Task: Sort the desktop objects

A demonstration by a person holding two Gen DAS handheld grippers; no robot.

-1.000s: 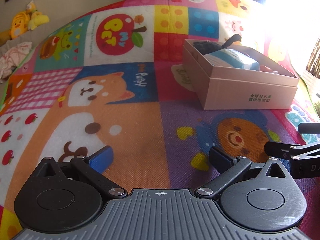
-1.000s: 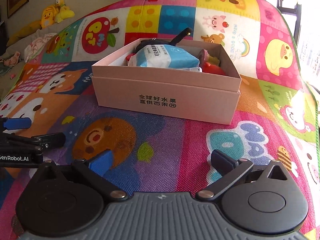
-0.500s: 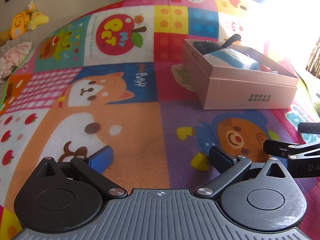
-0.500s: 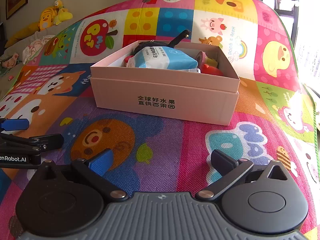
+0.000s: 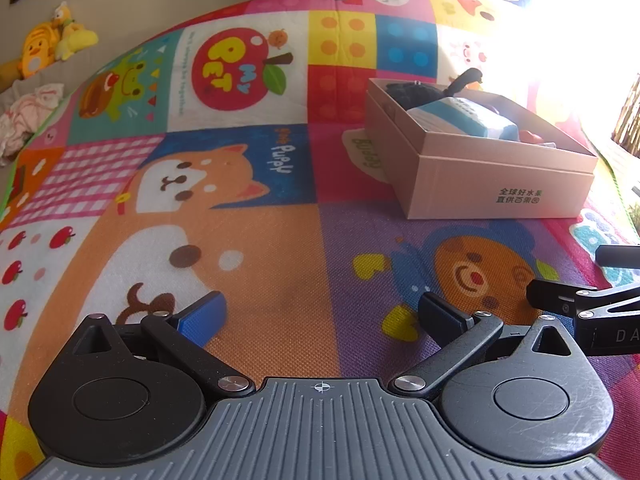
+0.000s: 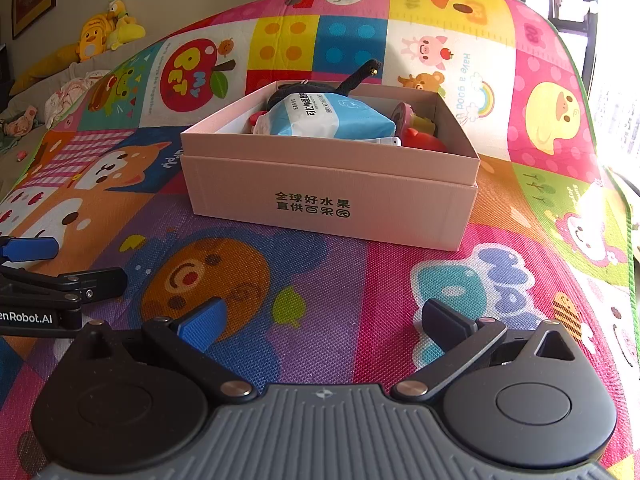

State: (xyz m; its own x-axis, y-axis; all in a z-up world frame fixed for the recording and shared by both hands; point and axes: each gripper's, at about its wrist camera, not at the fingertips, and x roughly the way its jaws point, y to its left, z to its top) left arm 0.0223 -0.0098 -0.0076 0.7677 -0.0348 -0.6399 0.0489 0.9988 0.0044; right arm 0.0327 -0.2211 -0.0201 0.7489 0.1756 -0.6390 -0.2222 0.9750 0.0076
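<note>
Left gripper fingers spread, empty, above play mat; pink box well beyond.

On the pink box I read green Chinese print, 全球好水果 over 直供百果园. The blue-white packet inside it carries Chinese characters too small for me to read. On the play mat, at 11 o'clock from the box, an apple says "MY PET"; at 2 o'clock I read "Have a good". In the left wrist view the mat shows "Puppy" and "Buddy". The left gripper at 9 o'clock bears "enRobot.AI".
</note>
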